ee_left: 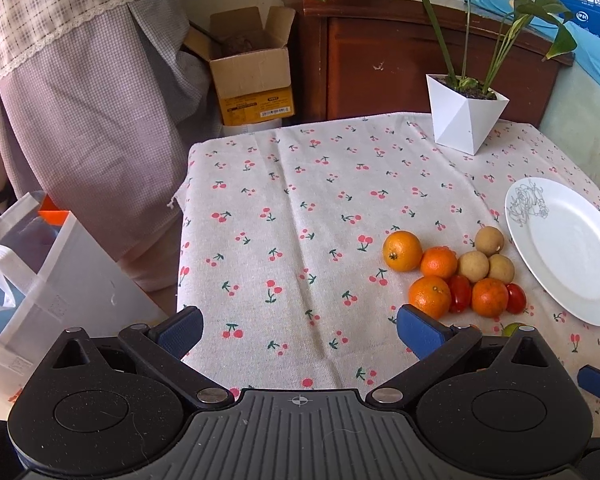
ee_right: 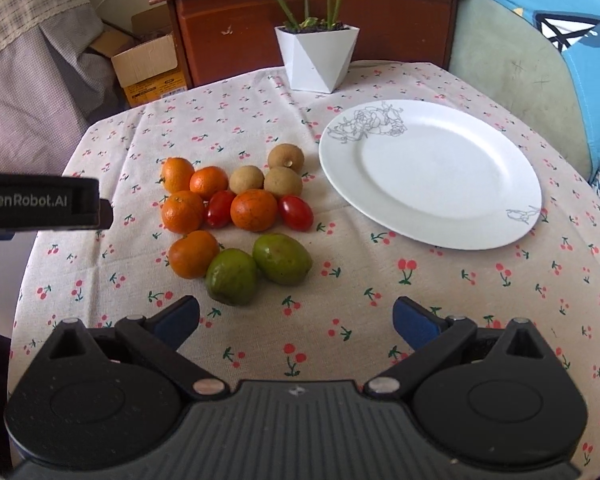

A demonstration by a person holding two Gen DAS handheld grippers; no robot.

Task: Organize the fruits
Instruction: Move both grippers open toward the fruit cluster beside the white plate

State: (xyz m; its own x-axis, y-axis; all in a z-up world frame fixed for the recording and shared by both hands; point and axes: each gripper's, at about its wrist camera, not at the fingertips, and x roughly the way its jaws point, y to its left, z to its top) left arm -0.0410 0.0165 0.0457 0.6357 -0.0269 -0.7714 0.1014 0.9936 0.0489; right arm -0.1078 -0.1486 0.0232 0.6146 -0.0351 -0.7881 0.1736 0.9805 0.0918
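Fruit pile [ee_right: 236, 216] just beside plate [ee_right: 500, 236]

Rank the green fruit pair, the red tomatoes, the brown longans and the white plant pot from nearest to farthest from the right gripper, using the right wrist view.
1. Green fruit pair, just ahead, slightly left.
2. Red tomatoes, mid-cluster.
3. Brown longans, cluster's far edge.
4. White plant pot, table's far end.

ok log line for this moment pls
stage: not started | left gripper: open, empty | right gripper: open, empty | fruits: clustered on cloth | plate: empty
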